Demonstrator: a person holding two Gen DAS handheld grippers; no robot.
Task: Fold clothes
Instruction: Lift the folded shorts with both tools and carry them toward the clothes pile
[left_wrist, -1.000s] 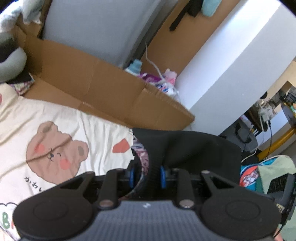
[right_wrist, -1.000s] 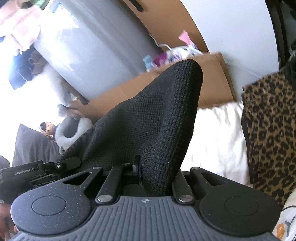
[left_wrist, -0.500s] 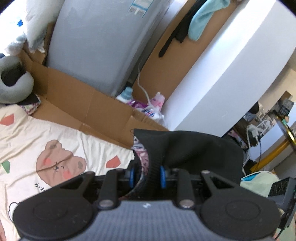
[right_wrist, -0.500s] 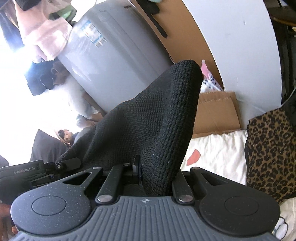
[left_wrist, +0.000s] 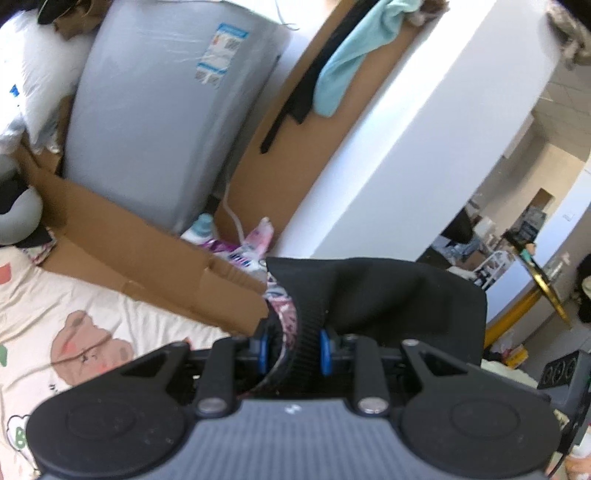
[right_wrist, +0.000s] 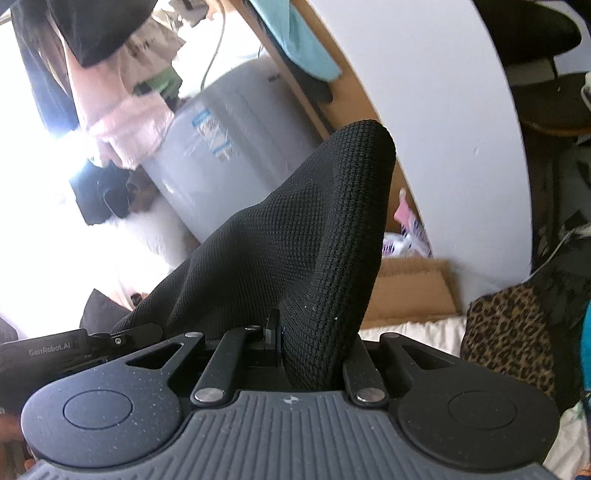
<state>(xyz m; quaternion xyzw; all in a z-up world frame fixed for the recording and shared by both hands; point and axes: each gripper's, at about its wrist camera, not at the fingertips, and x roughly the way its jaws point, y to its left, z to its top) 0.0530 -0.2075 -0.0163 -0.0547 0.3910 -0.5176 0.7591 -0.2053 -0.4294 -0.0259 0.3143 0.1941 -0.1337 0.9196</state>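
A black knit garment (left_wrist: 388, 295) with a pink patterned lining is held up in the air between both grippers. My left gripper (left_wrist: 291, 349) is shut on one edge of it, the cloth bunched between the blue pads. My right gripper (right_wrist: 314, 354) is shut on another part of the same garment (right_wrist: 295, 236), which rises in a tall fold in front of the camera and hides the fingertips. The left gripper's body shows at the lower left of the right wrist view (right_wrist: 55, 350).
Below lies a cream bear-print sheet (left_wrist: 74, 332), bordered by cardboard (left_wrist: 129, 251). A grey wrapped mattress (left_wrist: 166, 110) and a white wall (left_wrist: 406, 129) stand behind. A leopard-print cloth (right_wrist: 506, 332) lies at the right. Bottles and packets (left_wrist: 236, 243) sit by the wall.
Both grippers have risen and tilted upward with the black garment: the sheet has dropped lower in both views and more of the mattress and wall shows. The grips are unchanged.
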